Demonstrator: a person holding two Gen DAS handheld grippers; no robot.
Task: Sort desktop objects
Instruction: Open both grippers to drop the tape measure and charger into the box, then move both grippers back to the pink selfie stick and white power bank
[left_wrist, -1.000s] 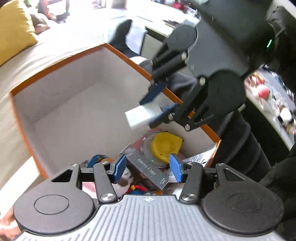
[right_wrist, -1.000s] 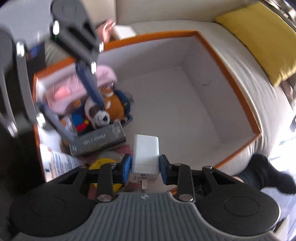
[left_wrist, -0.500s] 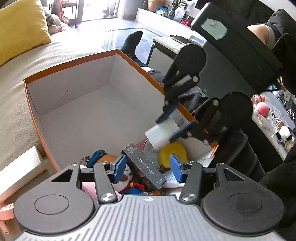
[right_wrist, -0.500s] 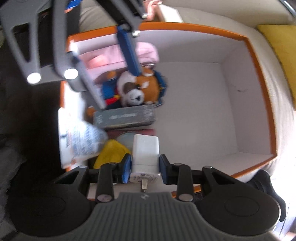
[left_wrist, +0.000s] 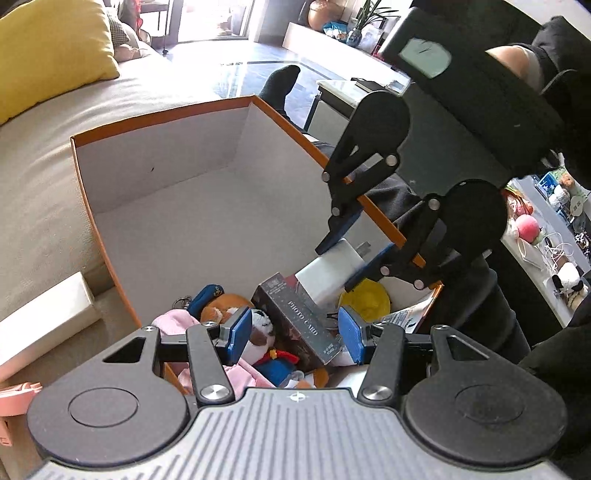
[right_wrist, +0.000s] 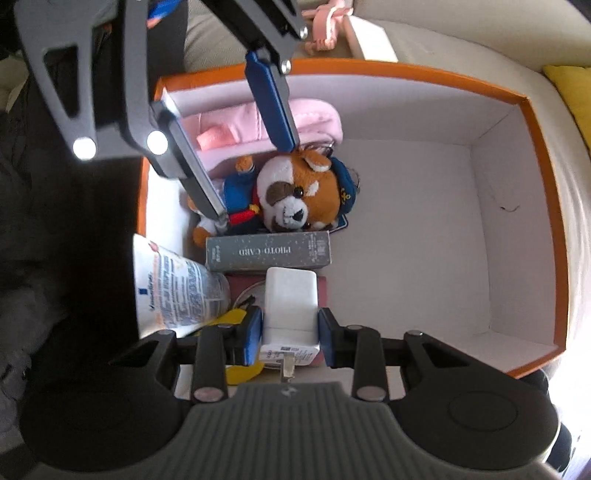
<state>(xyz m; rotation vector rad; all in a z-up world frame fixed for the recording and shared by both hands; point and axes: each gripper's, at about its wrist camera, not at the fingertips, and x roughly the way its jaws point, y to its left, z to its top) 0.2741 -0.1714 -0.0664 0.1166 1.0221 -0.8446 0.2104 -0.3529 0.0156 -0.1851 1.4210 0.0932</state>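
Observation:
My right gripper (right_wrist: 290, 334) is shut on a white charger block (right_wrist: 291, 306), held low inside the orange-rimmed white box (right_wrist: 532, 155). The left wrist view shows the right gripper (left_wrist: 349, 254) gripping the charger (left_wrist: 328, 271) just above a grey "PHOTO CARD" box (left_wrist: 303, 321). My left gripper (left_wrist: 293, 334) is open and empty over the box's near corner. In the box lie a plush dog (right_wrist: 295, 195), the card box (right_wrist: 267, 251), a pink pouch (right_wrist: 258, 129), a yellow item (left_wrist: 365, 301) and a printed tube (right_wrist: 173, 288).
The box sits on a beige sofa (left_wrist: 44, 177) with a yellow cushion (left_wrist: 51, 51). A white flat box (left_wrist: 40, 321) and a pink object (left_wrist: 14, 398) lie beside it. The far half of the box floor (right_wrist: 413, 229) is bare. A person's leg (left_wrist: 480, 302) is to the right.
My right gripper has carried the charger down and toward the crowded corner of the box, near the card box. My left gripper has pulled back a little and stays open.

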